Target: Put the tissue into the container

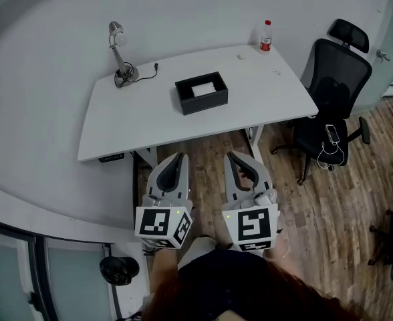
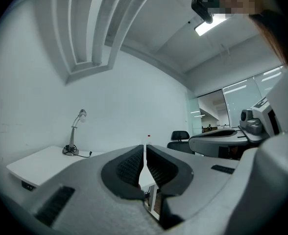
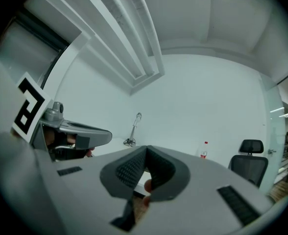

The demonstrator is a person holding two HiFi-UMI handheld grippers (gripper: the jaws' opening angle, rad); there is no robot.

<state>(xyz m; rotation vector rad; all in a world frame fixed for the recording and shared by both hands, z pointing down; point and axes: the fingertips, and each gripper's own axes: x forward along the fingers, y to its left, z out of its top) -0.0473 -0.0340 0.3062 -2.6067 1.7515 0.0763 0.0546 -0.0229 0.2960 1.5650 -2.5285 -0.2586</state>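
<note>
Now: both grippers shut, short of the desk

Both tools sit low in the head view, side by side above the wooden floor (image 1: 317, 206), on the near side of the white desk (image 1: 263, 102) and not touching it. The left gripper (image 1: 174, 159) has its 2 jaws pressed together with nothing between them; its own view shows the ribbed pads (image 2: 132, 166) meeting along a thin seam. The right gripper (image 1: 237, 158) is likewise closed and empty, its jaws meeting at the tip in the right gripper view.

On the desk, near the middle, stands the black container (image 1: 202, 101), open at the top. A white sheet, seemingly the tissue (image 1: 203, 87), lies inside it. A desk lamp (image 1: 119, 49) stands at the far left corner, its cord trailing just beside the base. A bottle (image 1: 265, 37) with a red label stands at the far right edge. A black office chair (image 1: 333, 89) sits right of the desk, with a phone (image 1: 332, 134) resting on its seat.
</note>
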